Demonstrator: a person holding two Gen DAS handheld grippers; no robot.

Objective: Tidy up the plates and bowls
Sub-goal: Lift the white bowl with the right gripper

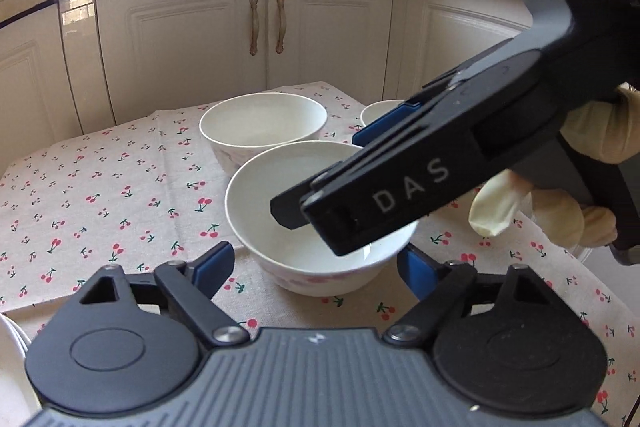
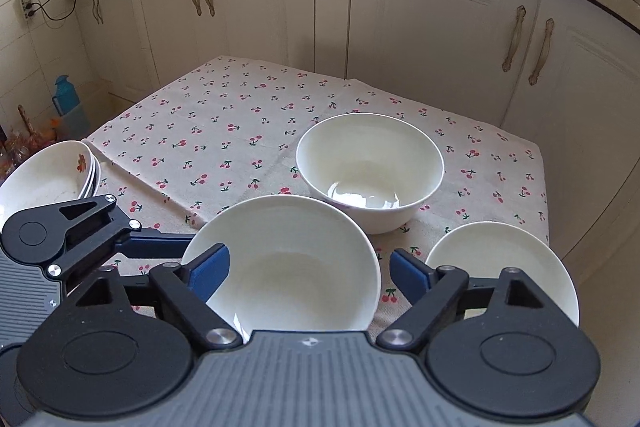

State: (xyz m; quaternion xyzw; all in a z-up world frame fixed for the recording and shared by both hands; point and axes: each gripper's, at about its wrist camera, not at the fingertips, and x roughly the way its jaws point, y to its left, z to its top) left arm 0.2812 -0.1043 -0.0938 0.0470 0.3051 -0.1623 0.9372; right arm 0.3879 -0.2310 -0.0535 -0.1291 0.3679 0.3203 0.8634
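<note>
A plain white bowl (image 1: 280, 183) stands on the cherry-print cloth, close in front of both grippers. My left gripper (image 1: 314, 267) is open, its blue pads (image 1: 214, 263) low beside the bowl's left and right walls, a sliver of cloth showing at the left pad. My right gripper (image 1: 320, 175) reaches in from the right above the same bowl, one finger over its inside and the other by its far rim. In the right wrist view my right gripper (image 2: 310, 273) is open around this bowl (image 2: 288, 259), with cloth visible between its right pad (image 2: 408, 275) and the rim.
A larger white bowl (image 2: 370, 171) stands just behind, and a small white dish (image 2: 500, 267) to the right. Stacked flower-print plates (image 2: 52, 175) sit at the table's left edge. Cream cabinets (image 2: 420, 27) run close behind the table. A gloved hand (image 1: 592, 147) holds the right gripper.
</note>
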